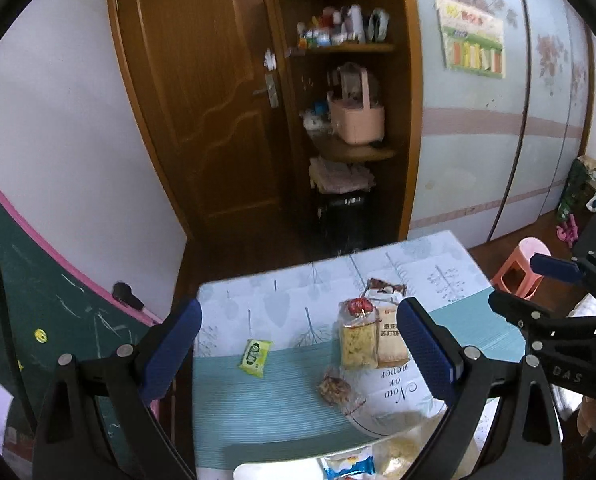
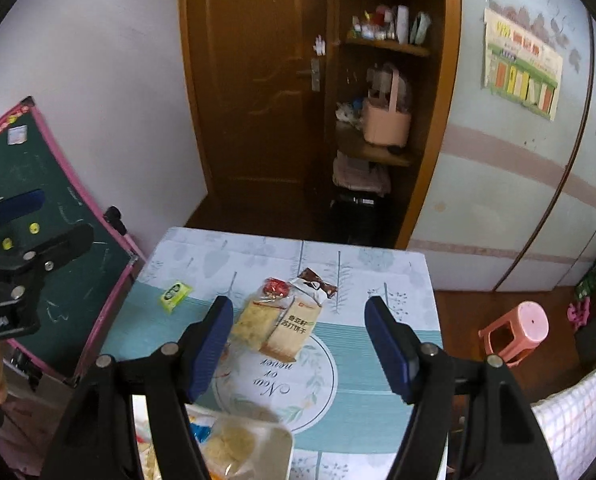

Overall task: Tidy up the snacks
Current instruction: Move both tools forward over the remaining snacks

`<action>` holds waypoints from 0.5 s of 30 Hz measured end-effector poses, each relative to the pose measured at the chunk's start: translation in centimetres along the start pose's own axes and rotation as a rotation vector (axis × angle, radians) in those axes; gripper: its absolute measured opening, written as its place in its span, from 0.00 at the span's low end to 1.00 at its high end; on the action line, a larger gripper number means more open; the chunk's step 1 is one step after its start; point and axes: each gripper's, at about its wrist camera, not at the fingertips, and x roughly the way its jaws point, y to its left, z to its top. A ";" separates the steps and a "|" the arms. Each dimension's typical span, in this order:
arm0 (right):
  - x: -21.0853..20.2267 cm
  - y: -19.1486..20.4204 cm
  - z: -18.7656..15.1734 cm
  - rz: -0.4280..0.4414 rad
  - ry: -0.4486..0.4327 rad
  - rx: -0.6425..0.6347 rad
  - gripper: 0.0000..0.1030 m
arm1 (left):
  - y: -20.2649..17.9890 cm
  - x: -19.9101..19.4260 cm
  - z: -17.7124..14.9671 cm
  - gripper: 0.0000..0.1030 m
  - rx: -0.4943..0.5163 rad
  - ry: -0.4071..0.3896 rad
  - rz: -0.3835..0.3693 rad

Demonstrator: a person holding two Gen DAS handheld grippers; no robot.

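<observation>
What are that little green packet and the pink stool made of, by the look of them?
The green packet looks like thin glossy plastic film: printed, shiny, with flat sealed ends. The pink stool appears to be moulded plastic: one even colour, smooth rounded seat, legs formed in one piece. Neither can be confirmed by sight alone.

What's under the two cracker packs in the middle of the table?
The two cracker packs lie side by side on the patterned table cover, their near ends over its round "Now or never" print. A brown-wrapped snack pokes out behind. Anything beneath them is covered.
</observation>
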 end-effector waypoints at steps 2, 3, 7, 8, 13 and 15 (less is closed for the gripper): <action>2.2 -0.6 0.6 -0.008 0.031 0.007 0.67 | -0.1 2.9 0.0 0.95 -0.006 0.058 -0.010; 3.0 -0.7 0.7 -0.010 0.045 0.004 0.67 | -0.1 4.4 -0.4 0.95 -0.014 0.093 -0.014; 8.3 -1.5 0.1 -0.010 0.151 0.015 0.66 | 0.2 10.9 -3.3 0.95 -0.076 0.265 -0.060; 9.4 -1.7 -0.3 -0.005 0.176 0.024 0.66 | 0.3 12.4 -4.3 0.95 -0.100 0.310 -0.069; 15.5 -2.6 -2.8 0.033 0.307 0.086 0.66 | 0.4 19.4 -9.4 0.93 -0.188 0.498 -0.049; 17.5 -3.1 -3.6 0.048 0.346 0.123 0.65 | 0.3 21.5 -11.0 0.90 -0.217 0.550 -0.045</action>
